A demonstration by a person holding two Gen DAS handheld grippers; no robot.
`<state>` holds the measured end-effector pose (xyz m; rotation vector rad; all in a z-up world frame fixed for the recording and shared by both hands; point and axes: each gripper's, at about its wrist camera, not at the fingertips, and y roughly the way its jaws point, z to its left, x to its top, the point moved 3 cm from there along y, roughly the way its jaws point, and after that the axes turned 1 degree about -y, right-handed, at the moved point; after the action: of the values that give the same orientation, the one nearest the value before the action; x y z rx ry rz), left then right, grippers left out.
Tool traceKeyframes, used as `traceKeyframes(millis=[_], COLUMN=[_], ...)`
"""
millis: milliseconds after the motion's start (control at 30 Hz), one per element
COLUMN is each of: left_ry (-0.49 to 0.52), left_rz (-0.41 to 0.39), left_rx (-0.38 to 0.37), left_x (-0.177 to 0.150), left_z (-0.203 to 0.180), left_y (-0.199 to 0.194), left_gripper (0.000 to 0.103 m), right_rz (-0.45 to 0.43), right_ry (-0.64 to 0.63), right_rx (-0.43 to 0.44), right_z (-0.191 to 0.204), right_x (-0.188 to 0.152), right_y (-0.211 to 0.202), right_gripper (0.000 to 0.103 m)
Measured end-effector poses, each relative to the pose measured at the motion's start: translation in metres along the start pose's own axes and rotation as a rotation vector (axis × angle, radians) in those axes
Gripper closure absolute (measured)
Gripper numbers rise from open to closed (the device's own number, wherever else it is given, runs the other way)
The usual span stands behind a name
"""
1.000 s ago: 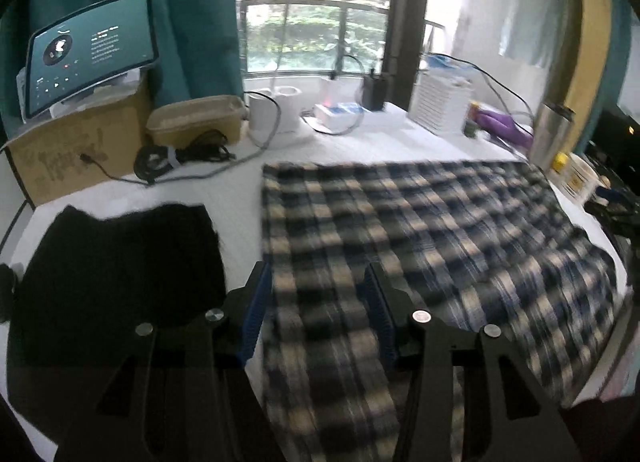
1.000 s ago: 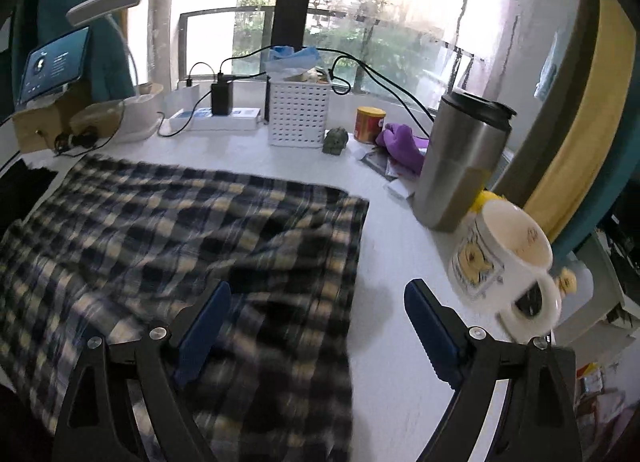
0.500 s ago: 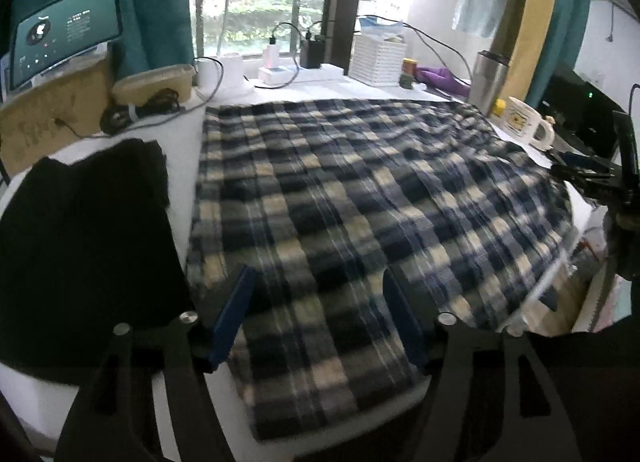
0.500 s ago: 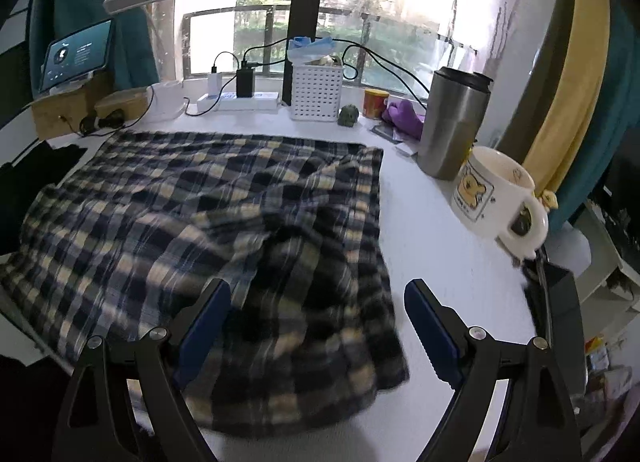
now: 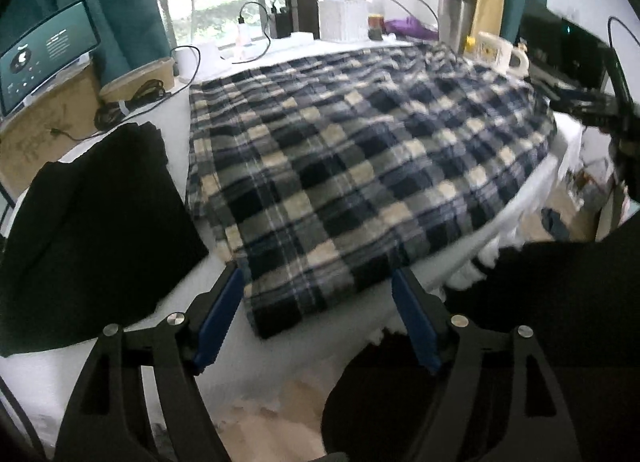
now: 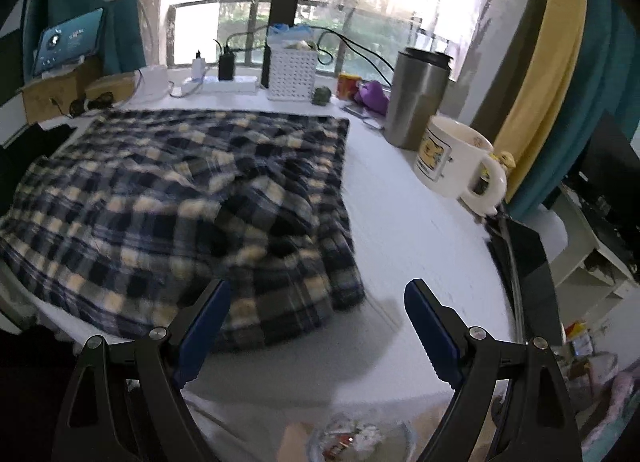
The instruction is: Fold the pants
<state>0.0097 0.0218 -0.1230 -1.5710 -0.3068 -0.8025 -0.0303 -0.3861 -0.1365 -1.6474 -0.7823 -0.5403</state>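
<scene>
Blue and cream plaid pants [image 5: 360, 166] lie spread across the white table [image 5: 128, 326], a near corner hanging close to the front edge. My left gripper [image 5: 316, 302] hovers at that near corner; its jaws are opening, the cloth lies between the blue pads but is not pinched. In the right wrist view the same pants [image 6: 180, 198] lie rumpled on the left. My right gripper [image 6: 316, 314] stands open above the pants' near right corner and the bare table [image 6: 408, 222], holding nothing.
A black folded garment [image 5: 80, 230] lies left of the pants. At the back stand a steel tumbler [image 6: 416, 98], a white mug [image 6: 456, 158], a white basket [image 6: 292, 74], chargers with cables and a tablet on a cardboard box [image 5: 44, 50]. The floor shows below the table's front edge.
Both grippers have drawn back toward the table's front edge, so the whole pants now show. The left jaws have spread wider and let the cloth lie free. The right jaws kept their width.
</scene>
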Motion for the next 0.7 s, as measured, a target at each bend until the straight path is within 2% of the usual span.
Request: traceKeyframes(millis=[200,267,333,400,500,533,567,600,700], left_ry=[0.11,0.14,0.131,0.097,0.041,0.038,0.036,0.031,0.035], left_rz=[-0.006,-0.035,-0.05,-0.052,-0.052,-0.057,-0.061,-0.059,-0.068], left_rx=[0.063,0.074,0.085,0.111,0.148,0.166,0.18,0.177,0.166], left_x=[-0.004,-0.004,-0.002,0.002,0.011,0.013,0.015,0.016,0.016], left_z=[-0.011,-0.012,-0.009,-0.005,0.001,0.001,0.002,0.002,0.002], left_y=[0.003,0.002,0.004,0.008,0.013,0.015,0.016,0.018,0.02], left_gripper=[0.026,0.026,0.026,0.026,0.027,0.03,0.04,0.045,0.046], right_rz=[0.021,0.032,0.045,0.046,-0.006,-0.013,-0.031,-0.044,-0.076], right_ry=[-0.02,-0.097,-0.177,-0.239,-0.303,-0.312,-0.332,-0.348,-0.393], right_rx=[-0.051,-0.148,-0.197,-0.2,-0.193,-0.182,-0.176,-0.166,-0.16], right_z=[-0.01,-0.007,0.001,0.014,0.034,0.038,0.044,0.048,0.058], right_x=[-0.016,-0.021,-0.028,-0.032,-0.028,-0.027,-0.024,-0.023,-0.016], right_y=[0.002,0.006,0.01,0.016,0.017,0.018,0.019,0.02,0.025], right_gripper=[0.013,0.013,0.013,0.013,0.013,0.013,0.013,0.013,0.013])
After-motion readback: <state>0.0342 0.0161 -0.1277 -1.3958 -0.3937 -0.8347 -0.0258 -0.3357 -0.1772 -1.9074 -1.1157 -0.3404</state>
